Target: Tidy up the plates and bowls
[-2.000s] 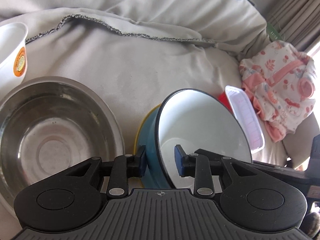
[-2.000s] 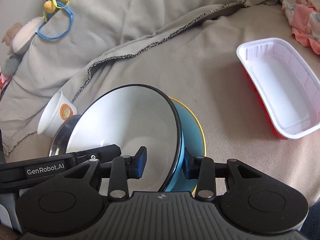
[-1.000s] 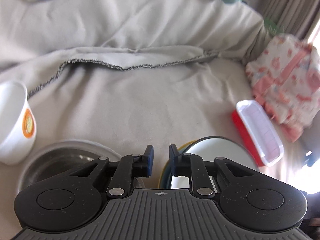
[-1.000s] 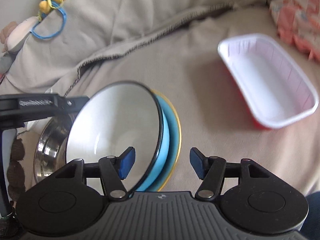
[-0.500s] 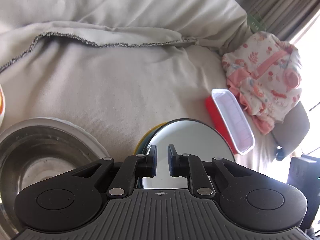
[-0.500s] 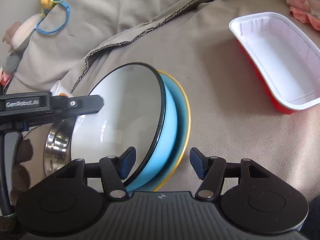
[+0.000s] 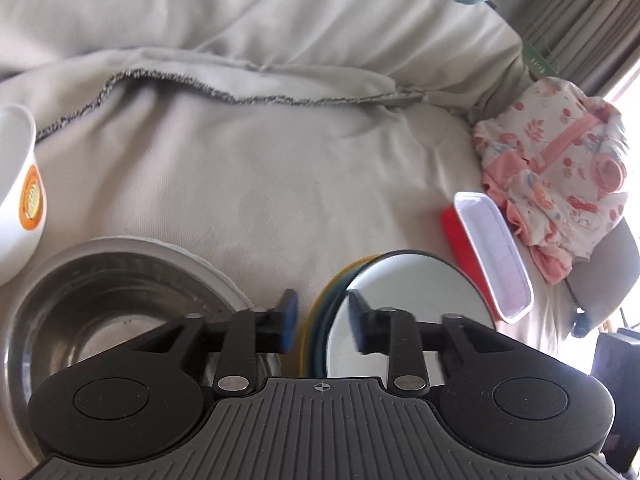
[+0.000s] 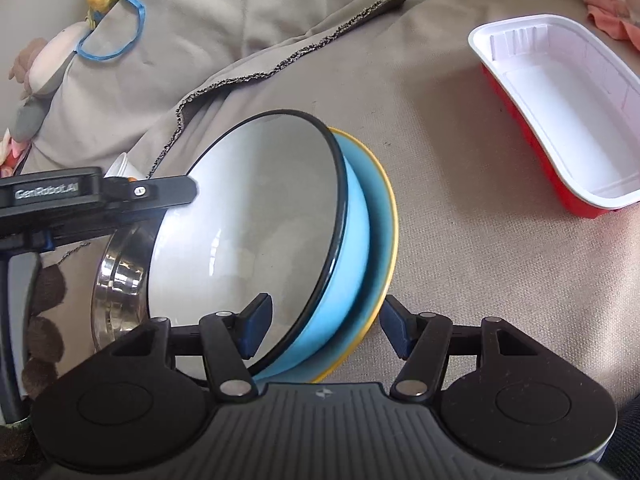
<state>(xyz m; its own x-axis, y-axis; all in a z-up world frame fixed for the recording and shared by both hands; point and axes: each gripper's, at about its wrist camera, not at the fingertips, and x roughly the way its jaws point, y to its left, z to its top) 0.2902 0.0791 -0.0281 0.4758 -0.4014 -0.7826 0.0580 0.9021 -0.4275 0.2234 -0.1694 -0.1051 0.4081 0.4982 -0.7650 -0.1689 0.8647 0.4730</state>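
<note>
beige blanket covers the soft surface under my rig. at centre the blue bowl, white inside, leans tilted on the yellow-rimmed plate. my right tongs gape wide around both rims, gripping nothing. my left tongs are parted too, straddling the rims, released. steel bowl at 9 o'clock, red tray at 2 o'clock.

Beige blanket, pink floral garment, blue ring.
</note>
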